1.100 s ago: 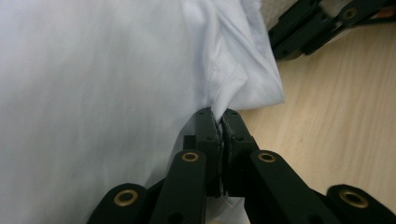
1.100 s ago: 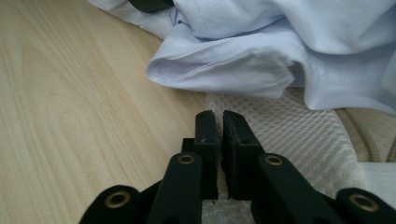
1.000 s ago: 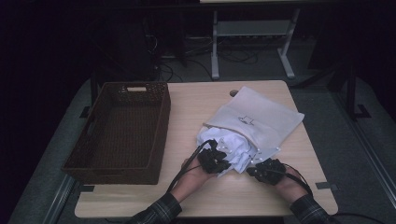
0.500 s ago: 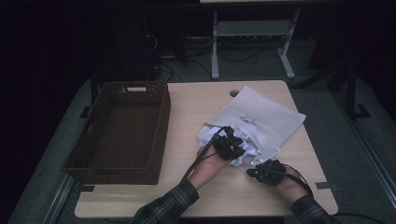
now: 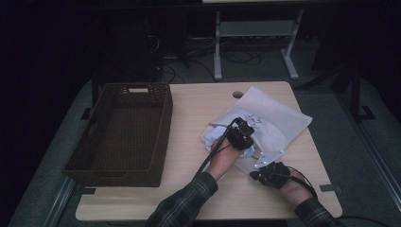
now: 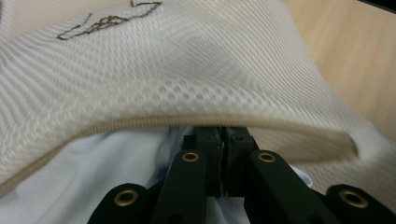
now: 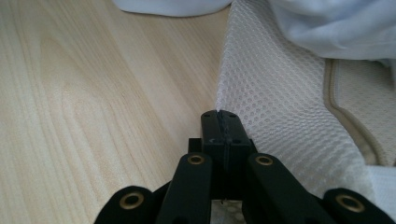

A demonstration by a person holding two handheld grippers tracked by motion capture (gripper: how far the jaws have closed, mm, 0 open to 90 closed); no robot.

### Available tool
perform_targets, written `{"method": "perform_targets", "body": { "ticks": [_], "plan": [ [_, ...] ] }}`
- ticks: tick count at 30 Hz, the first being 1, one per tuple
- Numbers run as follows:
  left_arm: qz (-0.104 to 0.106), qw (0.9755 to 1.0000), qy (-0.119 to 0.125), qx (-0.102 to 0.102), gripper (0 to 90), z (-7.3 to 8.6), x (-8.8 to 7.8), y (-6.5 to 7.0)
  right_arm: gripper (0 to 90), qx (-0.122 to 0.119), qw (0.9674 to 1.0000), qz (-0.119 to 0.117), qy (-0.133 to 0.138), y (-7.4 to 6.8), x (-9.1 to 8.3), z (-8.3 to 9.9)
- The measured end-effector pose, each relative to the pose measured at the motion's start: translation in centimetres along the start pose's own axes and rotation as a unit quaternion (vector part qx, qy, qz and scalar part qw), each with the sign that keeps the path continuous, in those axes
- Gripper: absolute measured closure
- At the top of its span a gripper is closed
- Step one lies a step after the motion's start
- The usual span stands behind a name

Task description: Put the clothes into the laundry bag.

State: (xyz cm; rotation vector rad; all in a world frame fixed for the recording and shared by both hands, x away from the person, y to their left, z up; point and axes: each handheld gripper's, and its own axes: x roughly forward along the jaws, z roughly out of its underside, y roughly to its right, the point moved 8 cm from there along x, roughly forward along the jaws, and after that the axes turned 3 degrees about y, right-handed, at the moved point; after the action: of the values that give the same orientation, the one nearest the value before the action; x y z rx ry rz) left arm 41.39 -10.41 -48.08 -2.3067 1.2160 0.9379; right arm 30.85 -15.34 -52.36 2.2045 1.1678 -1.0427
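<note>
High view, left tool (image 5: pixel 242 134) reaching into mesh bag (image 5: pixel 279 116)

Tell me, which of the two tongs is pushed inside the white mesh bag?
The left tongs, tucked under the mesh bag's zipper edge; the right tongs pinch its outer edge.

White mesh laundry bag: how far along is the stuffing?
Partly done: the pale blue garment is mostly under the white mesh laundry bag flap. In hand: the left gripper pushes cloth into the opening; the right gripper pinches the bag's edge. Left: tucking the rest and zipping.
</note>
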Motion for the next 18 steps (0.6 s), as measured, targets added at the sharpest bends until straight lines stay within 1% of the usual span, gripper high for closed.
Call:
{"method": "perform_targets", "body": {
  "ticks": [2,4,6,8,10,13,14,17,18],
  "plan": [
    [-0.003,1.0000,-0.002,-0.004,87.4,-0.1,0.4,0.1,89.8,-0.002,1.0000,0.000,0.000,0.0,0.0,0.0],
    [0.000,1.0000,-0.002,-0.006,86.4,0.0,0.8,0.3,89.7,-0.003,1.0000,0.001,0.001,0.0,0.0,0.0],
    [0.006,1.0000,-0.003,-0.004,84.9,0.0,0.7,0.6,89.7,-0.004,1.0000,0.001,0.000,0.0,0.0,0.0],
    [0.017,0.9998,-0.002,-0.009,81.7,0.1,0.4,0.8,89.7,-0.004,1.0000,0.000,0.001,0.0,0.0,0.0],
    [0.026,0.9996,0.002,-0.014,77.3,0.1,-0.2,1.1,89.6,-0.004,1.0000,-0.001,0.002,0.0,0.0,0.1],
    [0.038,0.9992,0.008,-0.010,74.6,0.3,-1.5,1.5,89.6,-0.003,1.0000,-0.004,0.003,0.0,0.0,0.1],
    [0.042,0.9990,0.009,-0.007,73.5,0.5,-2.0,1.5,89.5,-0.002,1.0000,-0.004,0.003,0.0,0.0,0.1],
    [0.056,0.9982,0.020,-0.012,70.2,0.6,-3.6,1.7,89.4,-0.001,1.0000,-0.004,0.002,0.0,0.0,0.1],
    [0.057,0.9981,0.023,-0.011,69.3,0.7,-4.2,1.7,89.4,-0.001,1.0000,-0.004,0.002,0.0,0.0,0.1]
  ]
}}
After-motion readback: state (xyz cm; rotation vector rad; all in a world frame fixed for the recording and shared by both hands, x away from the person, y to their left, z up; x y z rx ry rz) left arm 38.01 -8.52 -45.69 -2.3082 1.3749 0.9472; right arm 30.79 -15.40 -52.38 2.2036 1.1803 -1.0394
